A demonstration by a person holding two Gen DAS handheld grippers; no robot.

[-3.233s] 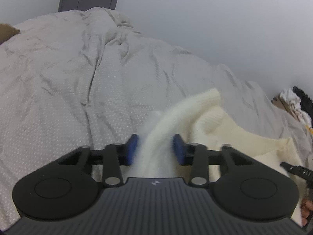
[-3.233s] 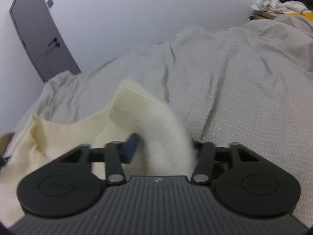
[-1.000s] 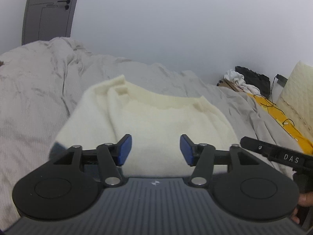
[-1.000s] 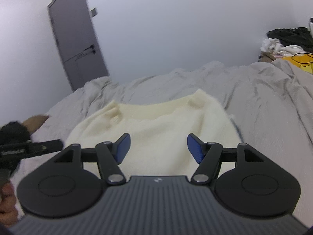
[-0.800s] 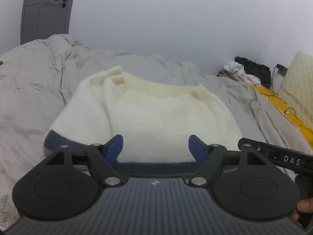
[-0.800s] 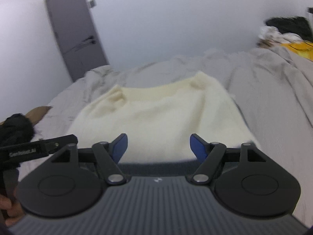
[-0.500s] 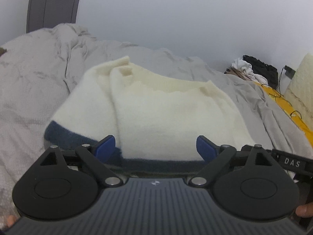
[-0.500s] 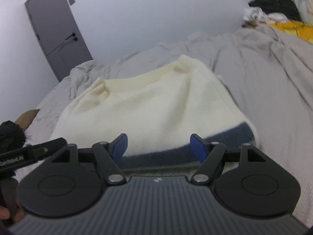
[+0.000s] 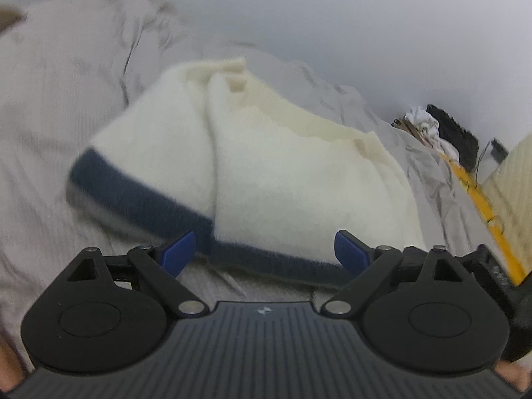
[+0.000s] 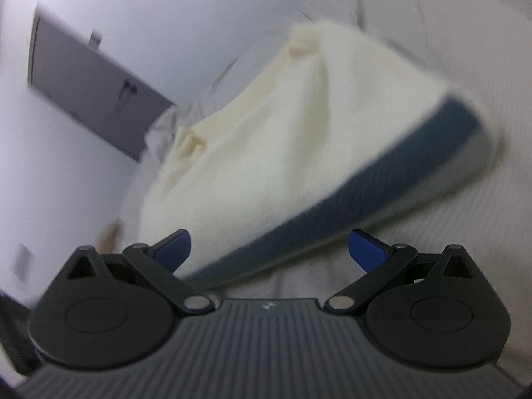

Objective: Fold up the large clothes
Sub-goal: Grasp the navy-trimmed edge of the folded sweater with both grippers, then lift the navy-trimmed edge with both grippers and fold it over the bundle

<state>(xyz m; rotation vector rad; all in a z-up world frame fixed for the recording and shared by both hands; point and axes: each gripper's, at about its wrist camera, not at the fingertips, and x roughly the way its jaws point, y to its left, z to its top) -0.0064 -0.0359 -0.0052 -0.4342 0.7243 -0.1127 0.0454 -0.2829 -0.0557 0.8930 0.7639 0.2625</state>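
Observation:
A cream sweater [image 9: 282, 173] with a dark blue hem band [image 9: 139, 199] lies folded on the grey bedspread [image 9: 50, 106]. My left gripper [image 9: 266, 252] is open just in front of the hem, and its blue pads touch nothing. In the right wrist view the same sweater [image 10: 272, 153] and its blue hem [image 10: 382, 179] appear tilted and blurred. My right gripper [image 10: 271, 249] is still opening, jaws spread wide just short of the hem, with only bedspread between its pads.
A grey door [image 10: 96, 99] stands in the white wall behind the bed. A heap of white and black clothes [image 9: 439, 133] and a yellow cloth [image 9: 478, 199] lie at the bed's far right. A cream ribbed cushion [image 9: 512, 179] is at the right edge.
Both grippers let go of the sweater and opened wide. The blue hem dropped onto the bedspread. Both hands sank toward the bed, and the right wrist view rolled to a slant.

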